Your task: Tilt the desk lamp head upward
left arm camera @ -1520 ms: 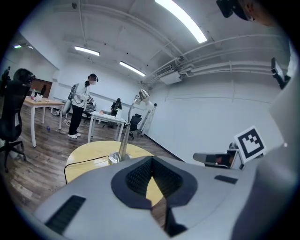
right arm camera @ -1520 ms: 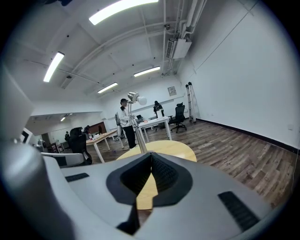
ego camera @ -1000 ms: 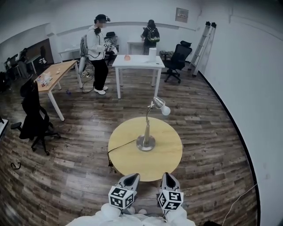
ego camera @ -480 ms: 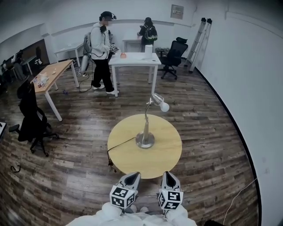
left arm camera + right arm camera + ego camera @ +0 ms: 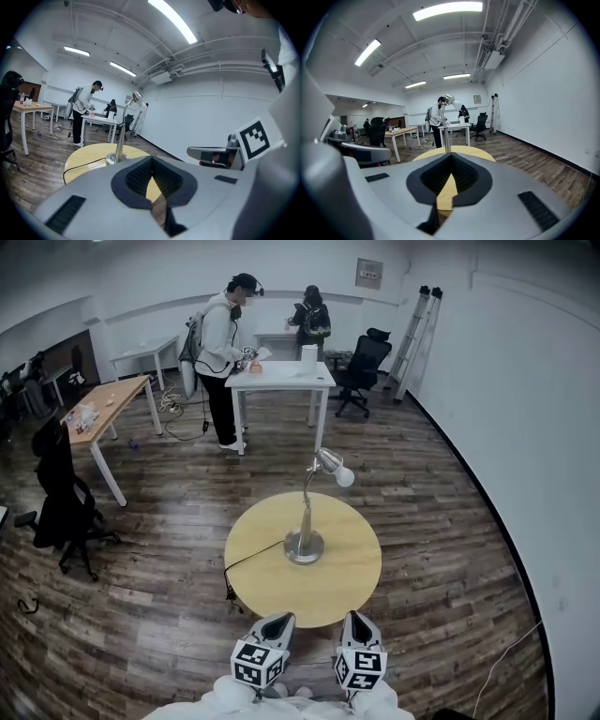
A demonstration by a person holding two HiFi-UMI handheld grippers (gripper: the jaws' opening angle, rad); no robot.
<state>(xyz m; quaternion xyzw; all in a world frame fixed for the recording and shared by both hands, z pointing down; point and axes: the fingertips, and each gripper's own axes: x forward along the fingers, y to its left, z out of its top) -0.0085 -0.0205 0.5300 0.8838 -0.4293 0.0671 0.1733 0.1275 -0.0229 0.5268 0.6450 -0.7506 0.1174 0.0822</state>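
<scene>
Round pale-wood table (image 5: 349,589) carries the desk lamp (image 5: 305,524) at its centre, steady on a flat metal disc base (image 5: 304,548), slim chrome stem (image 5: 307,498) curving up to the lamp head (image 5: 328,462), white bulb (image 5: 345,477) nodding outward. Left gripper (image 5: 277,619) and right gripper (image 5: 355,617) hover by the near edge, ribbed jaws pinched together, empty, well clear of it

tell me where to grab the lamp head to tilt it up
Likely the metal shade of the lamp head, just behind the bulb, coming from the near side with the right tongs: it droops rightward, off the thin stem.
</scene>
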